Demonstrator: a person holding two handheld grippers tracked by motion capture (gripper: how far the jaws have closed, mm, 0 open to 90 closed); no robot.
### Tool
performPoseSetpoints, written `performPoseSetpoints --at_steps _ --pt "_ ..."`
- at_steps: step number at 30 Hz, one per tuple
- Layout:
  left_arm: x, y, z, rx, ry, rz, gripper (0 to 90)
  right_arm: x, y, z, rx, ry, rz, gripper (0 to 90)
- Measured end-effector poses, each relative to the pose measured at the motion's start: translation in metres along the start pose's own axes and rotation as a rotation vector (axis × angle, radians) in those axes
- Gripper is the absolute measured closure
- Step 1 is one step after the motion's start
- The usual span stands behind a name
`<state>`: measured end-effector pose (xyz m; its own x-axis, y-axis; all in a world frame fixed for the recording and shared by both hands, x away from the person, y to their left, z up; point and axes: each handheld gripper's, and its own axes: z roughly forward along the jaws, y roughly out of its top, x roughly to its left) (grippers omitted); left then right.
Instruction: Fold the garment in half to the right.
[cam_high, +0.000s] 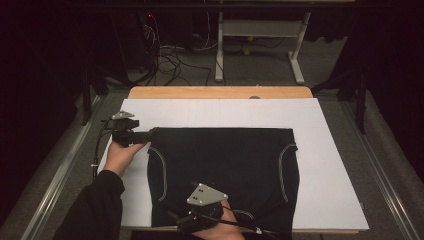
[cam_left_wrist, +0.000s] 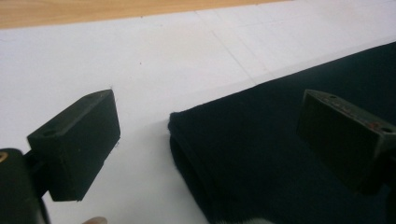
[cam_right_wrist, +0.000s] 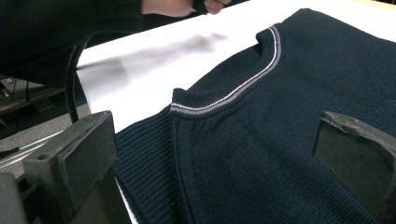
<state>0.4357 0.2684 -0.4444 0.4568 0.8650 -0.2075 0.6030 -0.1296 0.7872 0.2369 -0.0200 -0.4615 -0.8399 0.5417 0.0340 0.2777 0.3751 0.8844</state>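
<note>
A dark navy knit vest (cam_high: 225, 160) lies flat on the white board (cam_high: 330, 150), with pale-striped trim on both armholes. My left gripper (cam_high: 144, 134) is at the vest's far left corner. In the left gripper view it is open (cam_left_wrist: 210, 119), and the doubled corner of the vest (cam_left_wrist: 280, 158) lies between the jaws, untouched. My right gripper (cam_high: 186, 219) hovers over the vest's near edge, left of centre. In the right gripper view it stands open (cam_right_wrist: 217, 128) above the ribbed band and striped trim of the vest (cam_right_wrist: 280, 116).
The white board rests on a wooden table (cam_high: 220, 92) whose far edge shows beyond it. Metal rails (cam_high: 65, 165) run along both sides. Past the table are a white desk frame (cam_high: 260, 30) and loose cables (cam_high: 170, 62) on the floor.
</note>
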Motion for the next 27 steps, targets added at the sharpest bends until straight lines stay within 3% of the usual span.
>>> performPoseSetpoints --at_steps 7,9,11,15,17,19,22,23,27 --pt "0.012 -0.004 0.029 0.058 0.019 -0.059 7.2 0.003 -0.005 0.004 0.019 0.025 0.018 0.5" --pt "0.015 -0.007 0.038 0.1 0.047 -0.076 10.4 0.003 -0.006 0.004 0.028 0.026 0.02 0.6" --pt "0.017 -0.009 0.045 0.139 0.045 -0.104 14.4 0.003 -0.006 0.004 0.031 0.026 0.019 0.5" --pt "0.009 -0.01 0.048 0.142 0.051 -0.049 24.3 0.005 -0.006 0.005 0.036 0.021 0.02 1.2" --pt "0.002 -0.012 0.049 0.146 0.037 -0.015 34.5 0.006 -0.007 0.007 0.051 0.023 0.023 2.2" --pt "-0.004 -0.015 0.048 0.148 0.051 0.022 44.3 0.007 -0.007 0.008 0.058 0.028 0.024 3.1" --pt "-0.003 -0.021 0.043 0.128 0.005 -0.011 65.3 0.01 -0.006 0.013 0.072 0.039 0.027 5.1" --pt "-0.002 -0.023 0.041 0.119 -0.003 -0.023 67.9 0.011 -0.006 0.014 0.075 0.042 0.029 5.7" --pt "-0.011 -0.03 0.034 0.055 0.033 0.025 71.8 0.018 -0.002 0.023 0.103 0.049 0.019 9.2"
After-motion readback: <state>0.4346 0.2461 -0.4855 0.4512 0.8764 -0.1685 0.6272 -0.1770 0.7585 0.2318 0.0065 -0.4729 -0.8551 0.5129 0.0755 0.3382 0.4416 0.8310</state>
